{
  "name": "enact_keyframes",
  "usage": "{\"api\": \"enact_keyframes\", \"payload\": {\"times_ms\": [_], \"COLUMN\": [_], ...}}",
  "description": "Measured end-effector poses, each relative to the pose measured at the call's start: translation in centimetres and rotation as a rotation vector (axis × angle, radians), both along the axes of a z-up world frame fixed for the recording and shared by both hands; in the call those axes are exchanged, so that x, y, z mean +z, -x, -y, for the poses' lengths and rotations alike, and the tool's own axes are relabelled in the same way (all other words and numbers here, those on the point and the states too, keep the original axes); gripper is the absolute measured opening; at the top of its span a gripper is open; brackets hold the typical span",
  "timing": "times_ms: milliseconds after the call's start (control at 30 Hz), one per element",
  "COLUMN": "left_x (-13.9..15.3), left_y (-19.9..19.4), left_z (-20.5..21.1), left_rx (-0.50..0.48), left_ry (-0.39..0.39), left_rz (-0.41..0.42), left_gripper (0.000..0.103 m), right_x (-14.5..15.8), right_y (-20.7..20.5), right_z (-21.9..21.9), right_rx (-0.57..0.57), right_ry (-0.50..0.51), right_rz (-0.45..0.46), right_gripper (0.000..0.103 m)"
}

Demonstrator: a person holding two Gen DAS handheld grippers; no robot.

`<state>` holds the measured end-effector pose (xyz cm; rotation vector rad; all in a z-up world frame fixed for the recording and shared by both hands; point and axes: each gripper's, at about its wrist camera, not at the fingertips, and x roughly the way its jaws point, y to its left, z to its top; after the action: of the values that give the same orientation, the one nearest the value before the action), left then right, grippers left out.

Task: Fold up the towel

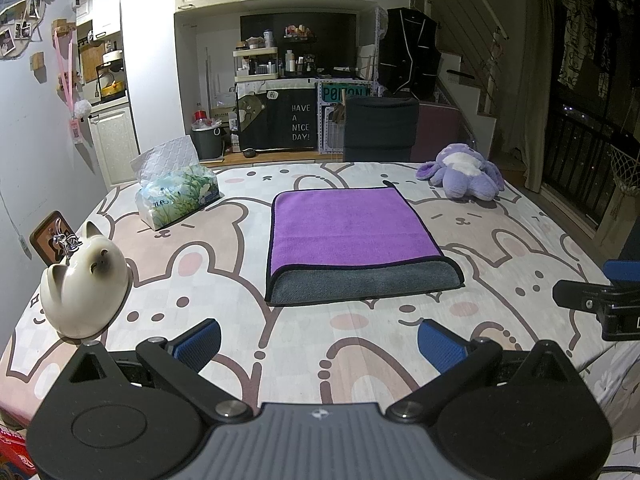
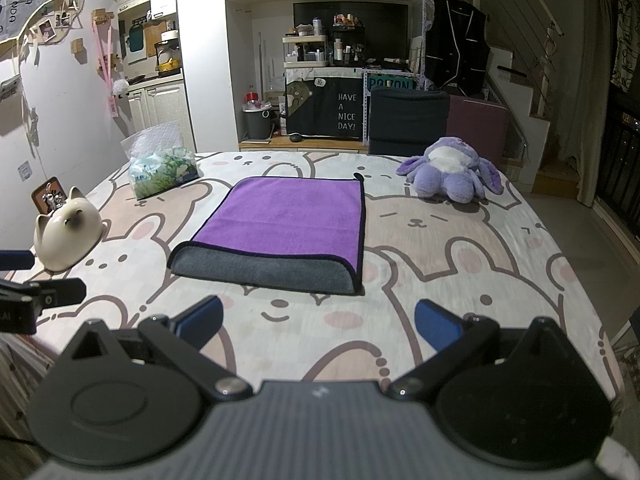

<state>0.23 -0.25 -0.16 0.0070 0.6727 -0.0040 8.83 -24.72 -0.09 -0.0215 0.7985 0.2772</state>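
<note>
Left view: my left hand-held gripper [image 1: 318,344] is open and empty; the towel [image 1: 352,240] lies frame centre on the desk [image 1: 520,240], straight ahead.

Right view: my right hand-held gripper [image 2: 318,322] is open; the towel [image 2: 280,232] sits ahead, slightly left, grey near edge crosswise.

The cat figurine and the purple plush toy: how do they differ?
The cat figurine is cream, smooth and glossy with dark face markings; the purple plush toy is fuzzy lavender with a white patch. The figurine sits upright at the table's left near side; the plush sprawls at the far right. The figurine stands beside a small framed picture; the plush lies alone. Both rest on the bunny-print tablecloth, clear of the towel.
</note>
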Motion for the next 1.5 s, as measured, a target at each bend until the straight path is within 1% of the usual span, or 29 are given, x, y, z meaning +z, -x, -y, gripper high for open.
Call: {"api": "enact_keyframes", "payload": {"times_ms": [800, 900, 1067, 1200, 1300, 1500], "left_x": [0.2, 0.2, 0.8, 1.2, 1.5, 1.8], "left_y": [0.1, 0.1, 0.2, 0.1, -0.1, -0.9], "left_z": [0.2, 0.5, 0.7, 0.4, 0.2, 0.3], "left_rx": [0.009, 0.010, 0.004, 0.001, 0.004, 0.010], "left_ry": [0.001, -0.003, -0.023, -0.020, -0.013, -0.025], "left_rz": [0.001, 0.003, 0.022, 0.042, 0.049, 0.059], "left_gripper": [0.103, 0.103, 0.103, 0.103, 0.103, 0.103], "right_x": [0.2, -0.1, 0.2, 0.5, 0.7, 1.1], "right_y": [0.0, -0.2, 0.3, 0.3, 0.1, -0.7], "right_z": [-0.1, 0.0, 0.0, 0.0, 0.2, 0.1], "right_rx": [0.001, -0.002, -0.002, 0.000, -0.010, -0.024], "right_ry": [0.004, 0.000, -0.008, -0.020, -0.033, -0.033], "right_rz": [-0.001, 0.001, 0.011, 0.031, 0.037, 0.051], "right_gripper": [0.103, 0.103, 0.103, 0.103, 0.103, 0.103]}}
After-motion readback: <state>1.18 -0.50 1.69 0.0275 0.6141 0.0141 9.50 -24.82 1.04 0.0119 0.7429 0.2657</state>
